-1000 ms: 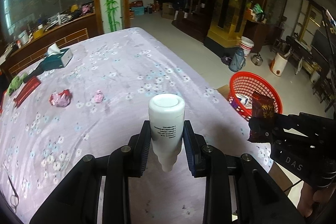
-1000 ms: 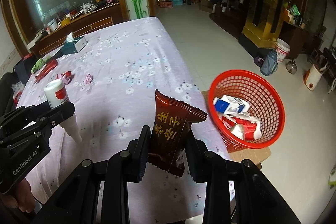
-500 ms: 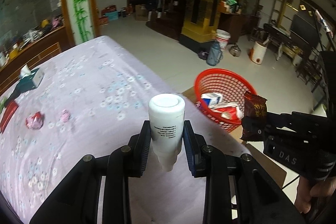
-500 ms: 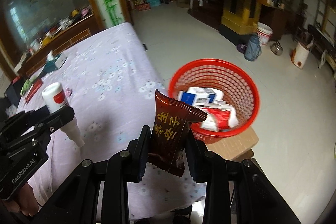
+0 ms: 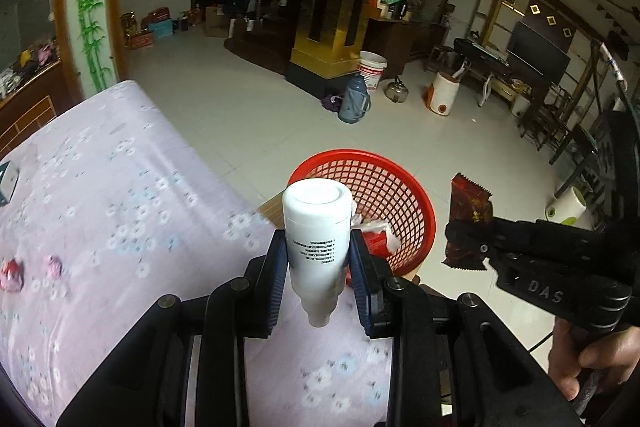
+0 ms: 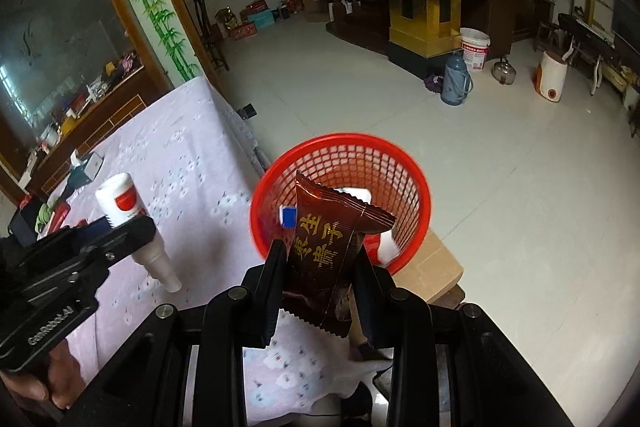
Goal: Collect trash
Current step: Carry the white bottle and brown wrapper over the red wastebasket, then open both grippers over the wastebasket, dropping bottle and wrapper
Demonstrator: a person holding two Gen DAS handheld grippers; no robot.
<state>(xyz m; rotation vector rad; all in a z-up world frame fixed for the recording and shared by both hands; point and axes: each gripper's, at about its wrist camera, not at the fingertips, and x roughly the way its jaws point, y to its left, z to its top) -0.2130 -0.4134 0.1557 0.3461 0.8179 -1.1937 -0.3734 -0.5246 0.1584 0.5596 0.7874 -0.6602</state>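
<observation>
My left gripper (image 5: 318, 259) is shut on a white plastic bottle (image 5: 316, 231), held upside down with its cap pointing at me, over the table's right edge. The same white bottle (image 6: 128, 215) shows in the right wrist view at the left. My right gripper (image 6: 322, 267) is shut on a dark brown snack wrapper (image 6: 328, 251) with gold characters; that wrapper (image 5: 468, 223) also appears at the right of the left view. Just beyond both stands a red mesh basket (image 5: 400, 187), seen too as the basket (image 6: 400, 163), with white and red trash inside.
The table with the lilac flowered cloth (image 5: 100, 207) carries two crumpled pink wrappers (image 5: 12, 275) at the left and a tissue box (image 6: 86, 167) farther back. The basket rests on a cardboard box (image 6: 432, 271). A thermos (image 6: 454, 79), bucket and kettle stand on the tiled floor.
Both grippers have swung right with their loads, off the table's middle towards the red basket, which now lies straight ahead and closer. Neither grip has changed.
</observation>
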